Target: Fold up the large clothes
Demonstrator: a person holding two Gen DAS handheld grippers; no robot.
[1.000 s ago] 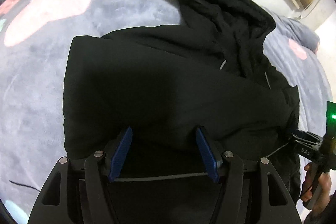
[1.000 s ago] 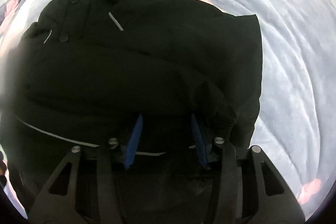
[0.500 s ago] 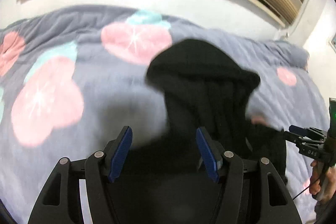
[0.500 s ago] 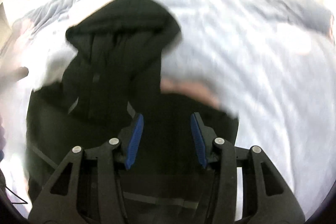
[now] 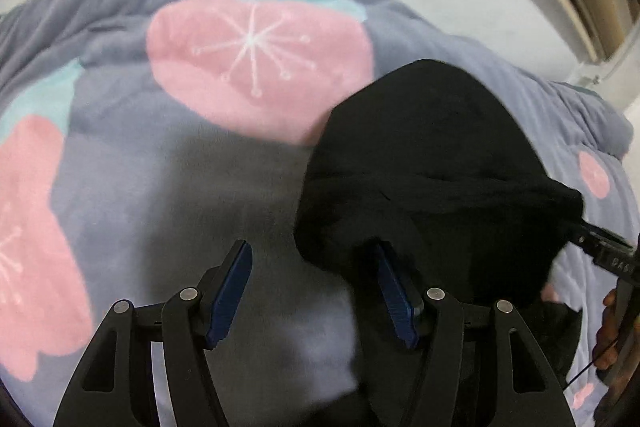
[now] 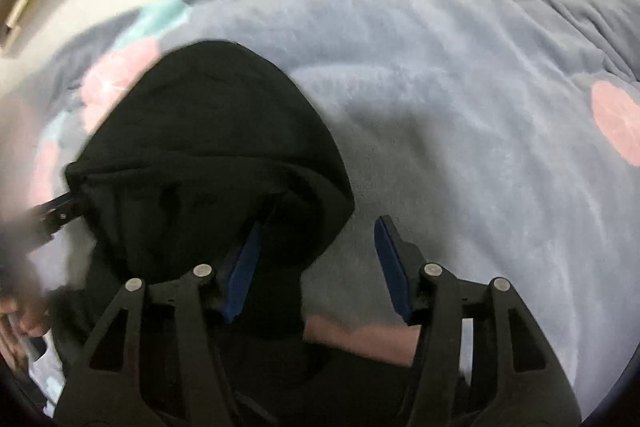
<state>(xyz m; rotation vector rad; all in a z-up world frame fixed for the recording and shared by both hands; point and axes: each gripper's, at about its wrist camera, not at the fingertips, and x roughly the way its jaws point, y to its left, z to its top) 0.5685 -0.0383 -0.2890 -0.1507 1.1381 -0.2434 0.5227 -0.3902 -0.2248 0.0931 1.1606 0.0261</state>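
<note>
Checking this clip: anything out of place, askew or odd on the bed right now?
Nothing damaged or spilled. The black hooded jacket lies bunched on the grey floral blanket, hood mounded up rather than flat. Both the left gripper and the right gripper are open, each with one finger against the fabric. Motion blur limits detail.

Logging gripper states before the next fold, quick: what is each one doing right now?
Left gripper: open, holding nothing; the black hooded jacket's hood lies by its right finger.
Right gripper: open, holding nothing.
</note>
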